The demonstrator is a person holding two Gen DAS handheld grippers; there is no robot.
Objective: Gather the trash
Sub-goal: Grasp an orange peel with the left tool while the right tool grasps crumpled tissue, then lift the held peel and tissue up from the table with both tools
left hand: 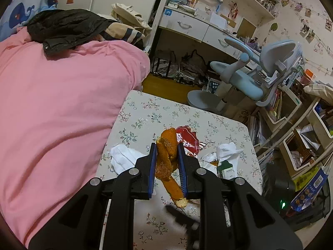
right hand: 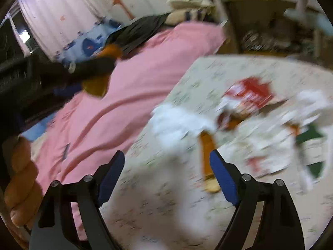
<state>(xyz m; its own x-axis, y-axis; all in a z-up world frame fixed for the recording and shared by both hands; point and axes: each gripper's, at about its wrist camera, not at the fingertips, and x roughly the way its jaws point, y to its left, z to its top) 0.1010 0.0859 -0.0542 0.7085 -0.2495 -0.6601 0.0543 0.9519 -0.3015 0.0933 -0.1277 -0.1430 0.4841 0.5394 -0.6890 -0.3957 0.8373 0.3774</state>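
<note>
Left tool (left hand: 166,154) pinches orange peel (left hand: 166,156); right tool (right hand: 167,162) gapes above table (right hand: 166,198).

Orange peel (left hand: 166,156): orange, speckled, pale at lower tip. Left hand-held gripper (left hand: 167,146): black body, blue finger pads. Right hand-held gripper (right hand: 167,156): same black, blue pads. Worktop (left hand: 145,112) cloth: cream, small floral sprigs in green and dark red. Snack wrapper (left hand: 188,138): red, white lettering. Crumpled tissue (left hand: 122,156): white. Packet (left hand: 228,166): white with dark green. Duvet (left hand: 52,104): plain pink. Jacket (left hand: 66,27): black. Desk chair (left hand: 249,77): pale blue, grey.
</note>
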